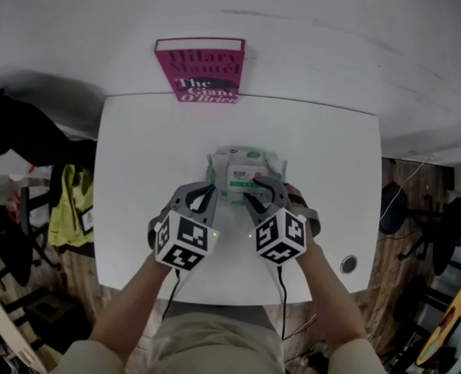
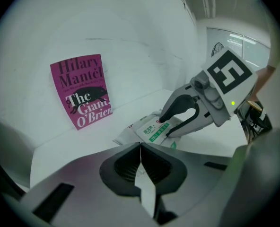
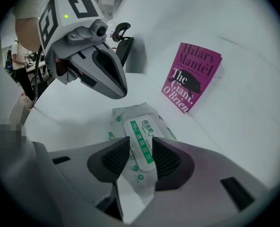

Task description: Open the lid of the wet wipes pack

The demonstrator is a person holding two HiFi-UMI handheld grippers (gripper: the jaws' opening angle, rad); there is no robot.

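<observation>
Wet wipes pack (image 1: 244, 164) lies flat mid-frame on my white table (image 1: 137, 170), its green-labelled lid (image 3: 141, 138) closed. My right gripper (image 3: 141, 150) gapes around its near end, gripping nothing. My left gripper (image 2: 140, 148) is pinched together, empty. Top centre stands a magenta book (image 1: 202, 70).

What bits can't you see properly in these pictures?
Head view: the left gripper and right gripper cover the near edge of the wet wipes pack.
Left gripper view: the right gripper's fingers hide part of the lid.
Every view: the lid's print is too small.
</observation>
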